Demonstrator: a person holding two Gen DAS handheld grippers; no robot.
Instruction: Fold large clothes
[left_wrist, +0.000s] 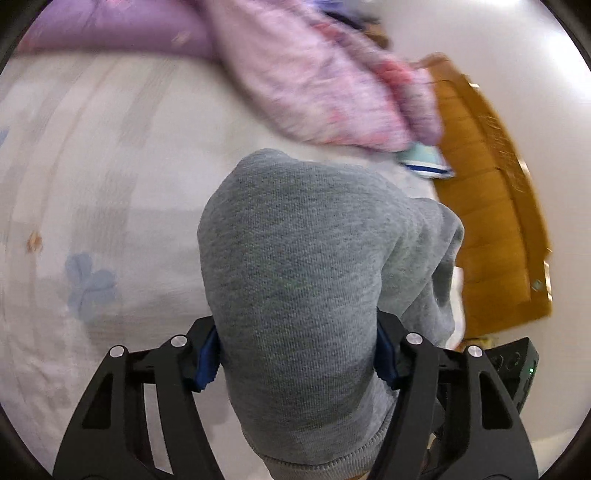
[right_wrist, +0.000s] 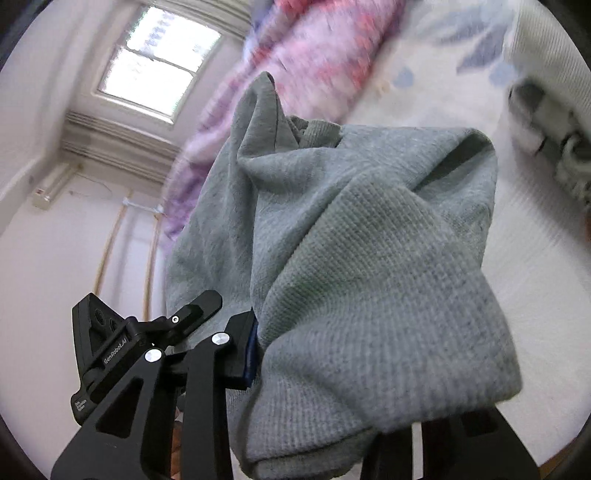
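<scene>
Sweatshirt fabric, grey and knitted, fills the middle of both wrist views: the grey garment (left_wrist: 295, 280) is bunched and lifted above the bed, draped over the tools rather than lying flat. In the left wrist view the left gripper (left_wrist: 297, 356) pinches a thick wad of it between its blue-padded fingers (left_wrist: 207, 356), with a ribbed hem hanging at the bottom edge. In the right wrist view the same garment (right_wrist: 351, 266) hangs in heavy folds over the right gripper (right_wrist: 332, 354); one blue-padded finger (right_wrist: 251, 350) presses against the cloth, but the other finger is buried under the fabric, so it seems clamped on the garment, though the hidden side leaves that unsure.

The cloth blocks most of what lies ahead of each camera. Beneath it spreads a white bedsheet (left_wrist: 92, 221) printed with pale blue flowers. Beyond, a pink and purple quilt (left_wrist: 314, 81) lies heaped across the bed, blurred in both views. A wooden headboard (left_wrist: 491, 206) stands just beside the bed's edge, with a small blue-and-white item (left_wrist: 424, 160) resting against it under the quilt's corner. The right wrist view also shows a window (right_wrist: 162, 62) in a white wall and a second black device (right_wrist: 103, 354) just beside the gripper.
</scene>
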